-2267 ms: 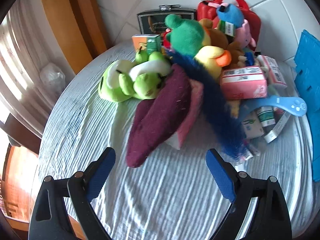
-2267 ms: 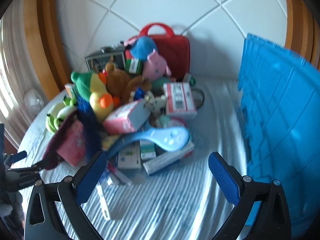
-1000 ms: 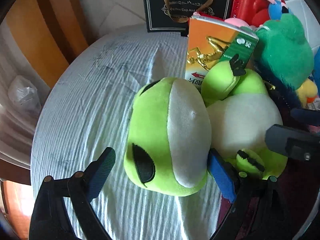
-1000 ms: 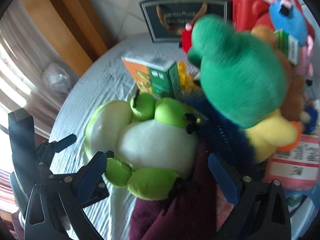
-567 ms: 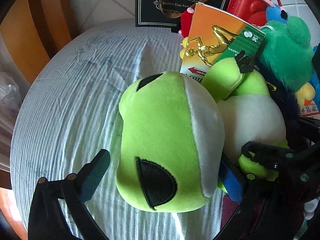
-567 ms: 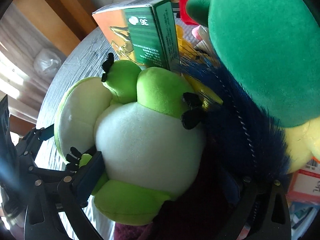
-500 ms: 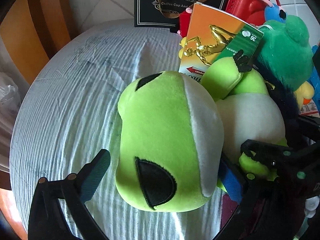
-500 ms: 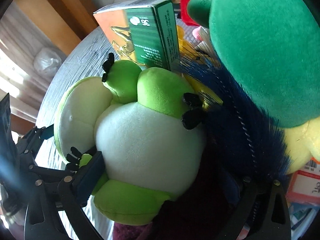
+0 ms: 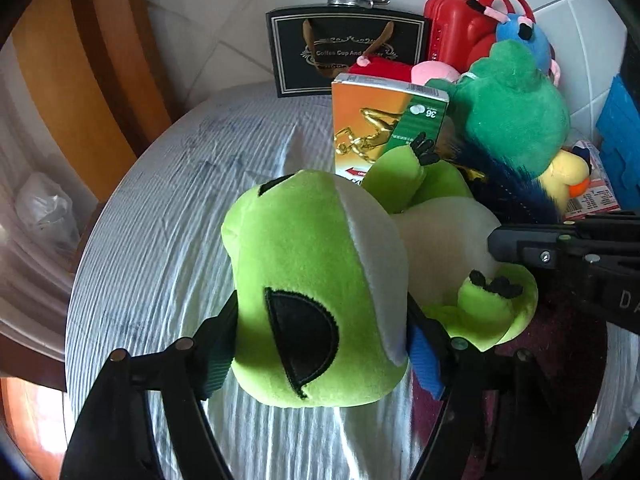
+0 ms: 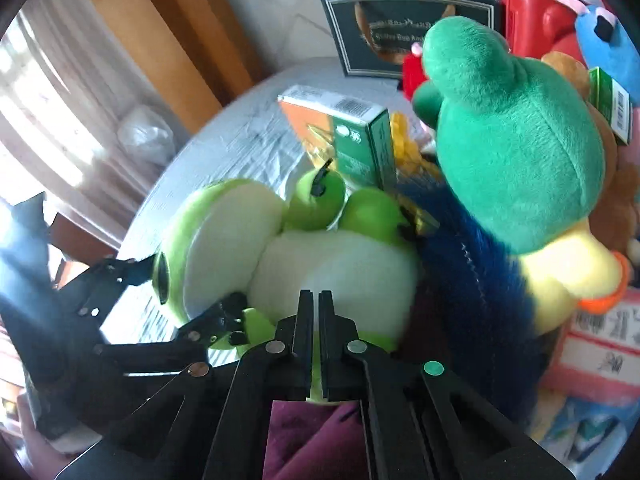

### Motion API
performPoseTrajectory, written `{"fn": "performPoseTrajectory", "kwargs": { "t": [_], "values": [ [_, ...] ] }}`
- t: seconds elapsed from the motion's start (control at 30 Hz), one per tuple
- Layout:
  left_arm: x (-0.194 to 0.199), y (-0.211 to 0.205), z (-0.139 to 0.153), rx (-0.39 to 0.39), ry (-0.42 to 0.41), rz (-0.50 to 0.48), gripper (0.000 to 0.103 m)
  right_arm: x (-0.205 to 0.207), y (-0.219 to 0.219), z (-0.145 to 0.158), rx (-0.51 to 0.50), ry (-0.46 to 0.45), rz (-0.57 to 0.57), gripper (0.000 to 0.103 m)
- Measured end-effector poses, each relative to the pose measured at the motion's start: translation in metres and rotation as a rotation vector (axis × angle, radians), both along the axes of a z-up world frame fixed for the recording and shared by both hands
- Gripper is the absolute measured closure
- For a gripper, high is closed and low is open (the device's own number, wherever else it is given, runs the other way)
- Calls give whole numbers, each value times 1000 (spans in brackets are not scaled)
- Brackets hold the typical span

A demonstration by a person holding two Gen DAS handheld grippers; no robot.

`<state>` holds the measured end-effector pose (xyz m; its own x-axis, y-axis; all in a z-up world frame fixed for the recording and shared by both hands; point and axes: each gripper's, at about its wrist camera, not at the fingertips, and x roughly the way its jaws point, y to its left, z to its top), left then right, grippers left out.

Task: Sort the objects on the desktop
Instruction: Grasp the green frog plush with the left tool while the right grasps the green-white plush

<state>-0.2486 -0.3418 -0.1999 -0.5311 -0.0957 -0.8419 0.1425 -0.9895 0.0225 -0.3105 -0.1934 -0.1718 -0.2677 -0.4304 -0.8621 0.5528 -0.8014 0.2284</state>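
A lime-green frog plush [image 9: 316, 280] lies on the striped cloth at the left edge of a pile of toys and boxes. My left gripper [image 9: 320, 344] is shut on the frog's head, one pad on each side. The frog's white belly [image 10: 336, 276] fills the middle of the right wrist view. My right gripper [image 10: 314, 300] is shut, its fingers pressed together just in front of the frog's lower body; whether it pinches any plush I cannot tell. The left gripper [image 10: 160, 280] shows at the frog's head in the right wrist view.
An orange-green box [image 9: 384, 128] stands behind the frog. A green-headed duck plush [image 10: 512, 160], a dark blue furry item [image 10: 468, 264], a maroon cloth [image 10: 312, 440], a black gift box [image 9: 344, 52] and a red case [image 9: 460, 28] crowd the right. A blue crate [image 9: 620, 140] is at far right.
Both grippers came in from the pile's front to the frog. The left gripper closed on the frog's head. The right gripper went from open around the frog's body to shut.
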Motion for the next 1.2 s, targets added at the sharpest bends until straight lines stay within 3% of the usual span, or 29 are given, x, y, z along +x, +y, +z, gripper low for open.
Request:
{"fn": "performPoseTrajectory", "kwargs": {
  "t": [0.07,0.13,0.17,0.2,0.33,0.4,0.43,0.5,0.63,0.73,0.83,1.07,1.1,1.13,1.2],
  "values": [
    [6,-8,-7,21,-22,34,29,1,8,0,5,-16,-30,96],
    [8,-17,-19,20,-50,48,29,0,16,-1,2,-44,-45,69],
    [10,-18,-24,15,-55,49,27,1,18,-2,-2,-51,-41,34],
    [12,-18,-26,15,-55,46,24,2,19,-3,-15,-54,-29,12],
    [12,-14,-31,-3,-67,46,12,4,6,-5,-10,-46,4,11],
    [9,-16,-37,-10,-74,51,3,2,-4,-8,18,-43,21,0],
    [9,-19,-39,-7,-72,58,0,2,-7,-10,33,-40,27,0],
    [6,-25,-43,25,-68,60,0,-3,-16,-20,78,-49,32,0],
    [-3,-29,-50,51,-79,37,0,-20,-24,-52,213,-116,25,0],
    [-6,-30,-56,73,-73,28,0,-31,-15,-64,140,-174,7,0],
    [-10,-35,-61,138,-95,41,0,-31,-13,-63,142,-167,20,0],
    [-6,-33,-69,129,-103,41,0,-24,-24,-64,238,-127,72,0],
    [-4,-33,-68,140,-93,47,4,-22,-25,-61,244,-104,76,2],
    [-2,-32,-66,154,-79,41,15,-19,-25,-57,237,-80,82,5],
    [7,-24,-53,123,-47,33,24,-8,-22,-45,221,-18,92,16]
  ]
}}
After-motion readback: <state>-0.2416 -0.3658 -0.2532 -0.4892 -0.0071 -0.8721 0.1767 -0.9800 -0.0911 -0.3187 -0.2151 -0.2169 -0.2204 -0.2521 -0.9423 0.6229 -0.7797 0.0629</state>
